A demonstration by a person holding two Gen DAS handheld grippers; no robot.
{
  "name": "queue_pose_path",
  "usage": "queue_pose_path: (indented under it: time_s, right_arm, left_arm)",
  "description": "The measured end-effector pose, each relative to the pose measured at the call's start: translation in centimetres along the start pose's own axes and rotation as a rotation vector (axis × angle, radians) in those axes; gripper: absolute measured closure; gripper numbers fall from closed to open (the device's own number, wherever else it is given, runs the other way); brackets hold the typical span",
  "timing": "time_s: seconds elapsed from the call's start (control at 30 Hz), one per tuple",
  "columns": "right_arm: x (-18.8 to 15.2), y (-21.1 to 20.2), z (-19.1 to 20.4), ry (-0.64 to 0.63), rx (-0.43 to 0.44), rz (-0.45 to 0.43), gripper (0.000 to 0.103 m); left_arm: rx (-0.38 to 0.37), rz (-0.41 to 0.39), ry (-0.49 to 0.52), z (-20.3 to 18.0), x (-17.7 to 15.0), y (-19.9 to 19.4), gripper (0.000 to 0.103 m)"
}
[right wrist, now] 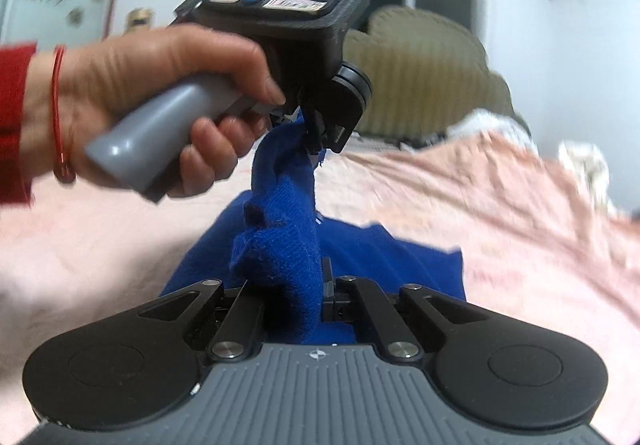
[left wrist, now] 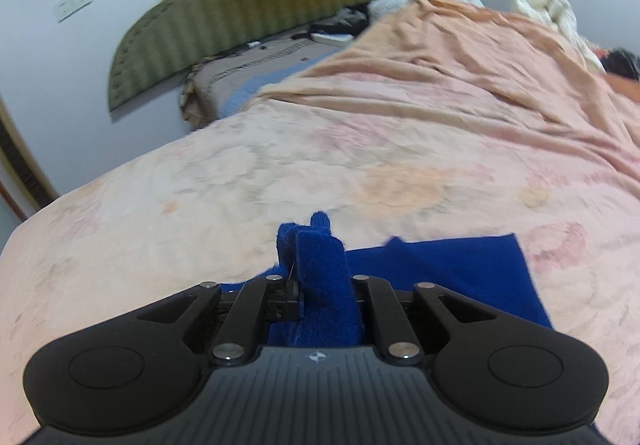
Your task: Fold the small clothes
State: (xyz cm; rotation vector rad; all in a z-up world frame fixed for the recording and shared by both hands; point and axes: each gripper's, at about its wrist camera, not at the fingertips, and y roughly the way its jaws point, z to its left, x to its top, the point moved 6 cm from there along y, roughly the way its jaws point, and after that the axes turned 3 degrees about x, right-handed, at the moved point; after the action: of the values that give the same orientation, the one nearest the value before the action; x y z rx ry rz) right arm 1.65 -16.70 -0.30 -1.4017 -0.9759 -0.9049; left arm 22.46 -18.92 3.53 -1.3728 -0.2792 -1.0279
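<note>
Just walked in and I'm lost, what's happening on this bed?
A person is folding a blue knitted garment on a pink bedspread. The left hand-held gripper and the right hand-held gripper are each shut on a bunch of it, lifting part off the bed while the rest lies flat.

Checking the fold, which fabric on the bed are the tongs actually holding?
The blue knit garment: both tongs clamp it. The peach sheet and floral cover lie ungripped.

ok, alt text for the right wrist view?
Right gripper shut on a bunched blue knit garment above a pink bedspread. Ahead, a hand holds the left gripper, pinching the same cloth.
</note>
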Motion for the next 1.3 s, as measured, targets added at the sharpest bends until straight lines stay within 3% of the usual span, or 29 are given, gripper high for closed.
queue_pose_path:
  time_s: [0.17, 0.43, 0.5, 0.57, 0.7, 0.8, 0.87, 0.9, 1.07, 1.2, 1.23, 1.3]
  right_arm:
    - [-1.9, 0.0, -4.3, 0.228, 0.046, 0.047, 0.100]
    - [-4.8, 1.6, -8.7, 0.439, 0.090, 0.116, 0.099]
    - [-5.5, 1.5, -8.6, 0.484, 0.101, 0.131, 0.096]
    - [-6.0, 1.3, -8.9, 0.529, 0.107, 0.137, 0.077]
    - [-6.7, 1.4, -9.6, 0.609, 0.137, 0.141, 0.078]
    - [-6.9, 1.6, -10.3, 0.643, 0.148, 0.130, 0.078]
    - [-6.7, 2.0, -10.8, 0.665, 0.152, 0.117, 0.076]
    - [-6.7, 2.0, -10.9, 0.675, 0.155, 0.110, 0.075]
    - [-6.8, 2.2, -11.8, 0.712, 0.158, 0.089, 0.071]
    - [-7.2, 2.0, -12.7, 0.781, 0.161, 0.072, 0.073]
    - [-7.4, 2.1, -13.0, 0.796, 0.161, 0.070, 0.088]
    - [-7.5, 2.2, -13.2, 0.810, 0.163, 0.069, 0.093]
  left_arm:
    - [-0.013, 0.026, 0.036, -4.0, -0.1, 2.1, 0.093]
    - [-0.028, 0.003, 0.126, -8.7, 0.6, 3.3, 0.094]
    - [-0.039, 0.022, 0.111, -9.1, 0.9, 3.7, 0.092]
    - [-0.054, 0.041, 0.068, -8.9, 1.2, 4.0, 0.090]
    - [-0.110, 0.046, -0.049, -7.2, 2.0, 3.9, 0.088]
    - [-0.144, 0.030, -0.136, -5.6, 2.7, 3.3, 0.072]
    - [-0.146, 0.013, -0.184, -4.6, 3.1, 2.9, 0.030]
    - [-0.142, -0.012, -0.206, -4.1, 3.3, 2.5, 0.023]
    - [-0.112, -0.071, -0.185, -2.8, 3.9, 0.6, 0.021]
    - [-0.034, -0.091, -0.118, -1.4, 1.9, -0.9, 0.021]
    - [-0.013, -0.098, -0.101, -0.9, 1.1, -1.3, 0.021]
    - [0.037, -0.114, -0.059, 0.0, -0.7, -2.2, 0.021]
